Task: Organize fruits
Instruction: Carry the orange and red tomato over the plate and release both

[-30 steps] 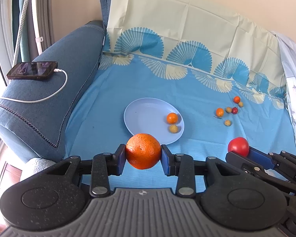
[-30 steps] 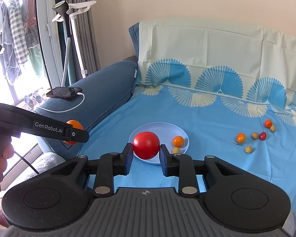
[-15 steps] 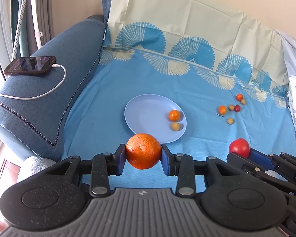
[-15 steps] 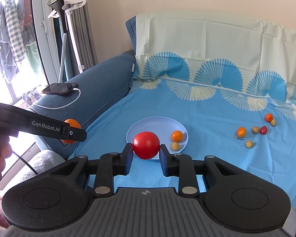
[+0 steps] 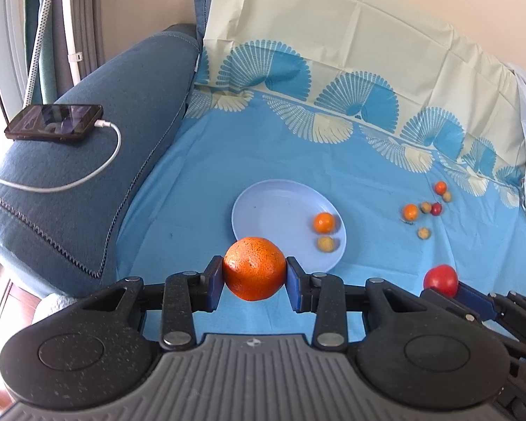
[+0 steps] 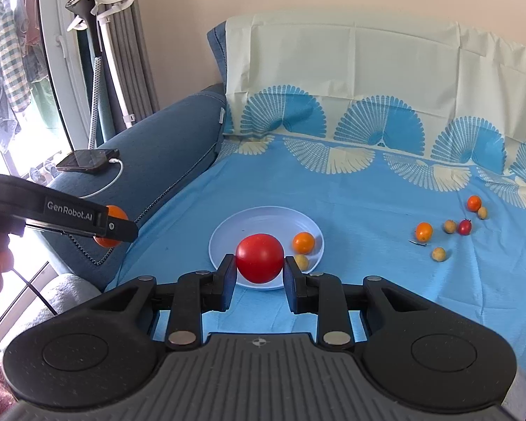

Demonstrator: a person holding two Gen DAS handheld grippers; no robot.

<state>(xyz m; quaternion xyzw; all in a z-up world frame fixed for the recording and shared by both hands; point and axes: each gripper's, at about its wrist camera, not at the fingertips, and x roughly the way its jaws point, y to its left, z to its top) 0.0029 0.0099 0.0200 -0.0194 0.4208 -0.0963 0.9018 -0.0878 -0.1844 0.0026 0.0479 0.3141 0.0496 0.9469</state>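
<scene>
While pads pinch: left claw [image 5: 254, 276] dimpled round orange [image 5: 254, 268] | right claw [image 6: 259, 269] glossy smooth tomato [image 6: 259, 258]

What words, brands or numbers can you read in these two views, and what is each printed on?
"GenRobot.AI": white lettering on the side of the left claw, seen from the right wrist view.
The phone screen shows shapes only, nothing readable.
No other text is visible.

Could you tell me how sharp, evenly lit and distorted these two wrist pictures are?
Left wrist view: sharp, daylit, fisheye bending the blue sheet; glare on the phone. Right wrist view: equally sharp, window at left blown out, corners vignetted.
</scene>
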